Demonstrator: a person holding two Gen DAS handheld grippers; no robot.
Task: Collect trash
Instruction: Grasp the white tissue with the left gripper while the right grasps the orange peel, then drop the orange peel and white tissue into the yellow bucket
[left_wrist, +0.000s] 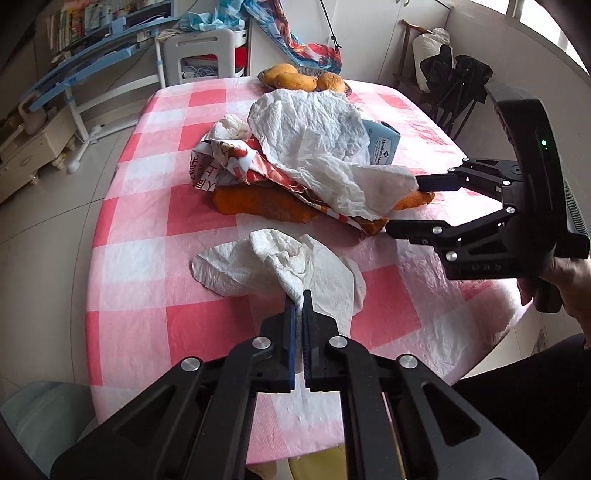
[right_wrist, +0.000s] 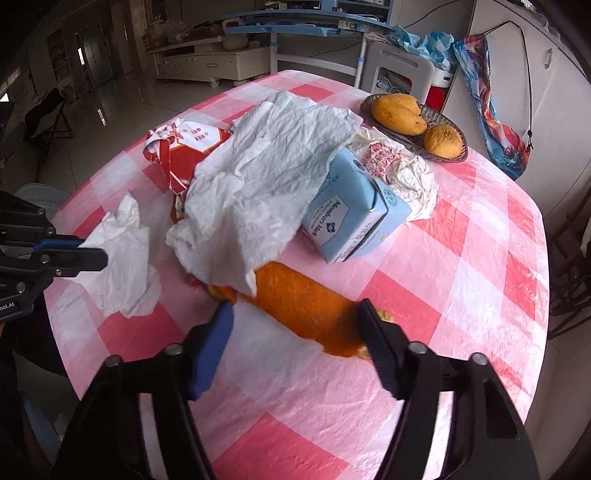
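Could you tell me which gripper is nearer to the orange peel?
Right. The right gripper is open astride the orange peel; the left gripper is off to the side, shut on a crumpled tissue.

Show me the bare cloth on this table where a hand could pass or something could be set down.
Free: the near strip between the orange peel and the table edge, and the right side beyond the blue carton. Also the far left corner past the red wrapper. Crowded: the middle, where the big white paper, carton and fruit basket bunch together.

Left gripper (left_wrist: 298, 295) clamped closed; right gripper (right_wrist: 295, 314) spread wide.
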